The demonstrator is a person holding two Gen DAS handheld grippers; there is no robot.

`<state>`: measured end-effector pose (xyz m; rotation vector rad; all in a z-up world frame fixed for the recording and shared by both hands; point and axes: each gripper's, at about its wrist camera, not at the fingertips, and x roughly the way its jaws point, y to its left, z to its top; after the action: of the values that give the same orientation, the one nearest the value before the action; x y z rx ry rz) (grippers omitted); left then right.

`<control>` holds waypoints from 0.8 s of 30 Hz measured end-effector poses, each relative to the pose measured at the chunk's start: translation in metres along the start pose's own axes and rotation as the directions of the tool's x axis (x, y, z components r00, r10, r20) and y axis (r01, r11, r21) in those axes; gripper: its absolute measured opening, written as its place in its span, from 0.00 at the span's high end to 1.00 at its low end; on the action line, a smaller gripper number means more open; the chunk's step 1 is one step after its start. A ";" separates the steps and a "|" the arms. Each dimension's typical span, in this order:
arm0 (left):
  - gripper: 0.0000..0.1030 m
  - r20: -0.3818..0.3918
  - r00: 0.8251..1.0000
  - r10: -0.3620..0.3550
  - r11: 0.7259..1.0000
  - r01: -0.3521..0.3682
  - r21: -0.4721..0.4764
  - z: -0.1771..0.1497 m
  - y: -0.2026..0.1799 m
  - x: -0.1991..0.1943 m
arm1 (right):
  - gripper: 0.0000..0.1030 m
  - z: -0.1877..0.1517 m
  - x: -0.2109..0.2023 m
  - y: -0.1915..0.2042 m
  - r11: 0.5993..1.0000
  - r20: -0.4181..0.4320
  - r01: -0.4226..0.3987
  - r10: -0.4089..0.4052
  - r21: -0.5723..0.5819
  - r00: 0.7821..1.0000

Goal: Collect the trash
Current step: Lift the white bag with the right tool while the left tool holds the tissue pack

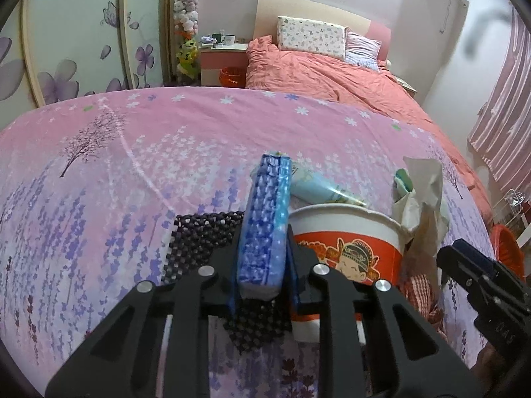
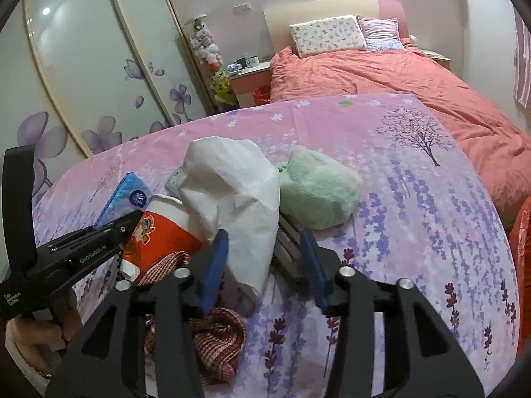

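Coral-quilted bed (image 1: 332,73); flowered wardrobe (image 1: 66,49)

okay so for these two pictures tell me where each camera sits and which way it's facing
Left wrist: sits on the left gripper, facing across the floral sheet toward the bed; its fingers clamp a blue tissue pack; the right gripper shows at right.
Right wrist: sits on the right gripper, same heading; open fingers straddle crumpled white paper; left gripper and a hand show at left.
Shared: red paper cup, tissue pack, paper, bed.

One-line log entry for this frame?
left gripper: shut on blue tissue pack | right gripper: open around white crumpled paper | paper cup: upright
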<state>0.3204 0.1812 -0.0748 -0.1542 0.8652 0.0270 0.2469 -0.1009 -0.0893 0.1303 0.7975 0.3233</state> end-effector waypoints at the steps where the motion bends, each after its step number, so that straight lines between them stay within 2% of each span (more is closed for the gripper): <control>1: 0.77 -0.001 1.000 -0.003 1.000 0.003 -0.003 0.000 0.001 0.001 | 0.51 0.000 0.001 -0.001 1.000 -0.007 -0.007 0.006 -0.001 1.000; 4: 0.83 0.002 1.000 -0.014 1.000 0.014 -0.006 0.002 0.002 0.002 | 0.47 0.002 0.005 0.003 1.000 -0.013 -0.018 0.018 -0.015 1.000; 7: 0.84 0.014 1.000 -0.013 1.000 0.013 -0.006 0.003 0.005 0.001 | 0.51 0.003 0.010 0.008 0.999 -0.022 -0.005 0.004 -0.042 1.000; 8: 0.84 0.018 1.000 -0.013 1.000 0.013 -0.007 0.003 0.005 0.000 | 0.66 0.003 0.012 0.010 0.999 -0.026 -0.005 0.004 -0.047 1.000; 9: 0.84 0.022 1.000 -0.015 1.000 0.015 -0.008 0.002 0.006 -0.002 | 0.75 0.004 0.015 0.011 0.999 -0.033 -0.014 0.012 -0.052 0.999; 10: 0.84 0.027 0.999 -0.017 1.000 0.018 -0.008 0.000 0.006 -0.005 | 0.77 0.004 0.016 0.012 0.999 -0.038 -0.023 0.021 -0.048 0.999; 11: 0.84 0.034 0.999 -0.018 1.000 0.018 -0.009 -0.001 0.008 -0.008 | 0.89 0.004 0.014 0.012 0.999 -0.031 -0.019 0.018 -0.045 0.999; 12: 0.84 0.040 0.999 -0.019 1.000 0.019 -0.007 -0.002 0.009 -0.012 | 0.95 0.004 0.013 0.012 0.999 -0.025 -0.020 0.019 -0.046 0.999; 15: 0.84 0.055 0.998 -0.023 1.000 0.023 -0.005 -0.007 0.012 -0.024 | 0.99 0.004 0.005 0.009 0.999 -0.014 -0.017 0.017 -0.029 1.000; 24: 0.84 0.074 0.996 -0.040 0.999 0.039 0.014 -0.033 0.022 -0.061 | 0.99 -0.004 -0.024 -0.006 1.000 0.041 0.012 -0.013 0.006 0.999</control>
<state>0.2537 0.2001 -0.0519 -0.1575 0.7880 -0.0093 0.2297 -0.1150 -0.0770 0.1370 0.7584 0.3056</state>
